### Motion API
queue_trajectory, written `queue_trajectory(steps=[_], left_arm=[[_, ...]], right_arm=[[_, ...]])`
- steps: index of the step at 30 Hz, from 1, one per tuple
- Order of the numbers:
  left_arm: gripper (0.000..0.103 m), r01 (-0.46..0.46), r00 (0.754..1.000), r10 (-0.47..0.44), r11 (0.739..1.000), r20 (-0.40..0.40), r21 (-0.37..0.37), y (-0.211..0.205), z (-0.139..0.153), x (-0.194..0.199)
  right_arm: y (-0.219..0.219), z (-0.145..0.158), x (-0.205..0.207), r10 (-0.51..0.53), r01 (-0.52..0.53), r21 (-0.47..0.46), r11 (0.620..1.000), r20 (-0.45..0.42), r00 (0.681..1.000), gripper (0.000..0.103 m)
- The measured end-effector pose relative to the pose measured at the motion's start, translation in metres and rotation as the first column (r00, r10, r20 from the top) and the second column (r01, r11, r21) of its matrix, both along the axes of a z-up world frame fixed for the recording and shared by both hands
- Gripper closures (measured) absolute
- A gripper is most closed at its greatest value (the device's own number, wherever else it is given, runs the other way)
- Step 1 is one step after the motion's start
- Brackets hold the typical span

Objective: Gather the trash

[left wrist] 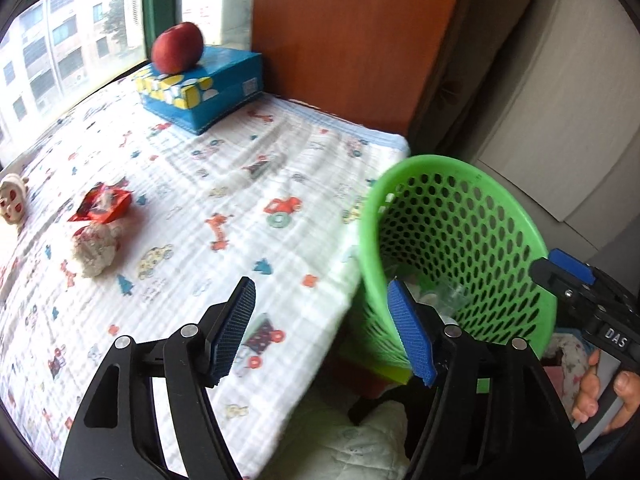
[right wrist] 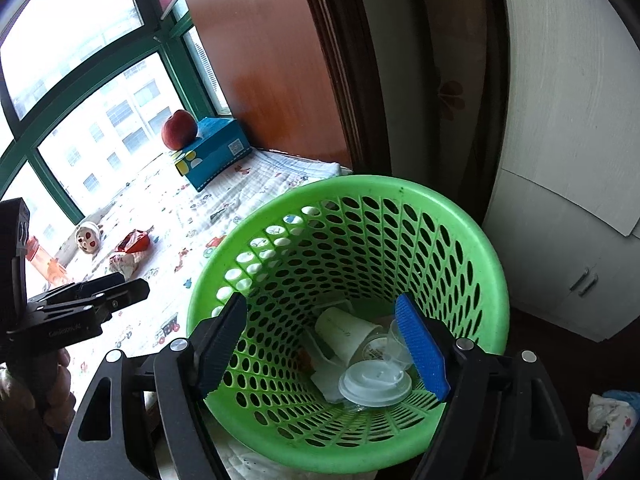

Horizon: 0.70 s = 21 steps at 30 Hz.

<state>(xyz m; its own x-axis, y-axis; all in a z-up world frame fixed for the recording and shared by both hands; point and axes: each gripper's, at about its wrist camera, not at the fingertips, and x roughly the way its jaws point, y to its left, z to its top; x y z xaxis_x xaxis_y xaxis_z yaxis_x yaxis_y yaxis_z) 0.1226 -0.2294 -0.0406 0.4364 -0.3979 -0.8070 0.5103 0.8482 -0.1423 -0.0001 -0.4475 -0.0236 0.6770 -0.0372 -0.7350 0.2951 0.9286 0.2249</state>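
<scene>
Holding both claws agape and empty: my left gripper [left wrist: 324, 330] over the patterned blanket [left wrist: 224, 184], my right gripper [right wrist: 322, 346] above the green basket [right wrist: 472, 248]. Basket contents: paper cup [right wrist: 346, 332], clear lid [right wrist: 374, 386], small clear cup [right wrist: 394, 342]. On blanket: red wrapper [left wrist: 100, 206], crumpled tissue [left wrist: 94, 250].

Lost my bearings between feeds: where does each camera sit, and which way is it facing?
Left wrist: on the left gripper, jaws open and empty, angled down over the patterned cloth toward the red wrapper and crumpled tissue; the right gripper and fingers show at right.
Right wrist: on the right gripper, jaws open and empty, looking down into the green basket at a paper cup and lid; the left gripper shows at left.
Shared: basket, cloth, wrapper, apple on the blue box.
</scene>
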Motion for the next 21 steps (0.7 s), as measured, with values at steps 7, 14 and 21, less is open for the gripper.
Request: queue_trajectory(steps=[7, 14, 21], left_arm=[[0.035, -0.204, 0.979, 0.203, 0.978, 0.019, 0.053, 0.071, -0.008, 0.045], [0.035, -0.311, 0.95, 0.31, 0.947, 0.03, 0.083, 0.123, -0.016, 0.088], [0.035, -0.352, 0.935, 0.355, 0.93, -0.006, 0.108, 0.148, -0.042, 0.127]], right_arm=[[0.028, 0.002, 0.024, 0.071, -0.071, -0.001, 0.998, -0.001, 0.998, 0.029], [0.054, -0.001, 0.054, 0.138, -0.138, 0.001, 0.99, -0.014, 0.99, 0.028], [0.083, -0.005, 0.092, 0.208, -0.208, 0.006, 0.978, -0.031, 0.978, 0.028]])
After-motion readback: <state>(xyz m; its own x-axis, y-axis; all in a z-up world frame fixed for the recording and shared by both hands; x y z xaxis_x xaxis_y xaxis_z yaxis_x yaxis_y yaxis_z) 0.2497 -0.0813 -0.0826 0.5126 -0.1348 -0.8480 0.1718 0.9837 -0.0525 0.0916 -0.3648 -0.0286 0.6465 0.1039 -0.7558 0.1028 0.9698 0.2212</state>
